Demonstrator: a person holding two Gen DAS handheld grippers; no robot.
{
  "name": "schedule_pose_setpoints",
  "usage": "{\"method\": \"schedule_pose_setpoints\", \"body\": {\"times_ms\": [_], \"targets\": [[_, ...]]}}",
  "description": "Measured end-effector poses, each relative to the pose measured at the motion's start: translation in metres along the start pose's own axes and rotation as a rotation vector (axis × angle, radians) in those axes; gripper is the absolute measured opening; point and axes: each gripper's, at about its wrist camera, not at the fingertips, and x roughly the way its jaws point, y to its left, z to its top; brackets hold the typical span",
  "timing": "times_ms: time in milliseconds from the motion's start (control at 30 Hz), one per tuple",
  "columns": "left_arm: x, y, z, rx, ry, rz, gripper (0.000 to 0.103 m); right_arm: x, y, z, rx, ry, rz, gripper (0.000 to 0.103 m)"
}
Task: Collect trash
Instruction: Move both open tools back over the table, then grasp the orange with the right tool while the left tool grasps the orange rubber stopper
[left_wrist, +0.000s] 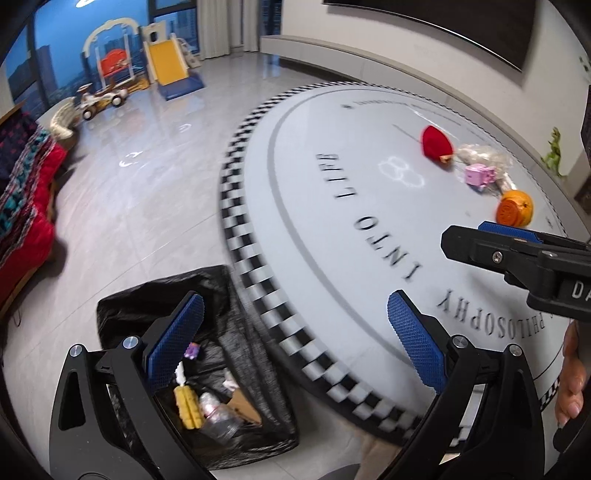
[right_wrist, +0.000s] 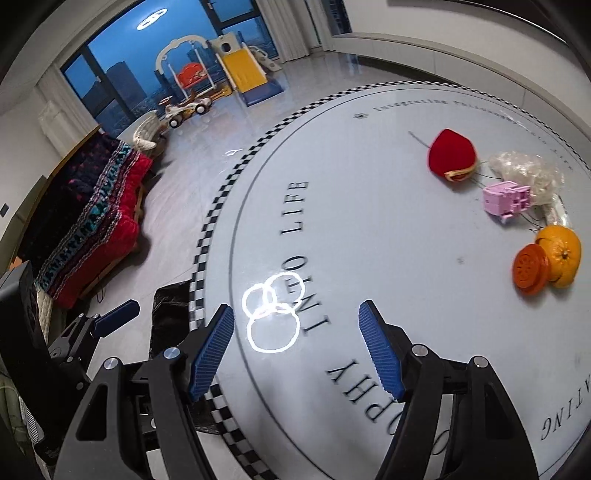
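My left gripper (left_wrist: 295, 299) is open with nothing between its pads, over the checkered rim of a round grey mat (left_wrist: 332, 258). Under its left finger a black trash bag (left_wrist: 236, 332) lies open on the floor, holding a yellow item, a clear bottle and cardboard. My right gripper (right_wrist: 295, 308) is also open and holds nothing, above the mat's lettering. At the mat's far right lie a red pouch (right_wrist: 450, 155), crumpled clear plastic (right_wrist: 524, 170), a pink block toy (right_wrist: 508, 199) and an orange (right_wrist: 561, 254) beside an orange disc (right_wrist: 530, 271).
A sofa with a red patterned blanket (right_wrist: 96, 221) stands at the left. A children's slide (right_wrist: 245, 72) and a toy car (right_wrist: 188, 109) stand by the far window. A green toy dinosaur (left_wrist: 552, 151) is by the right wall. Grey tiled floor (left_wrist: 147, 184) surrounds the mat.
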Motion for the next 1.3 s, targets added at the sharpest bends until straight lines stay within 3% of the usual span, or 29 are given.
{"method": "schedule_pose_setpoints", "body": {"times_ms": [667, 833, 1067, 1167, 1300], "targets": [[0.051, -0.160, 0.052, 0.224, 0.028, -0.198, 0.097, -0.051, -0.170, 0.018, 0.273, -0.101, -0.154, 0.071], [0.069, -0.186, 0.058, 0.245, 0.051, -0.247, 0.097, -0.040, -0.209, 0.020, 0.387, -0.075, -0.208, 0.071], [0.086, -0.208, 0.064, 0.275, 0.073, -0.293, 0.097, -0.005, -0.232, 0.026, 0.432, -0.015, -0.232, 0.072], [0.090, -0.216, 0.066, 0.291, 0.076, -0.302, 0.097, -0.006, -0.236, 0.025, 0.424, -0.033, -0.251, 0.057], [0.097, -0.230, 0.070, 0.316, 0.081, -0.305, 0.097, -0.018, -0.251, 0.015, 0.476, -0.079, -0.189, 0.053]]}}
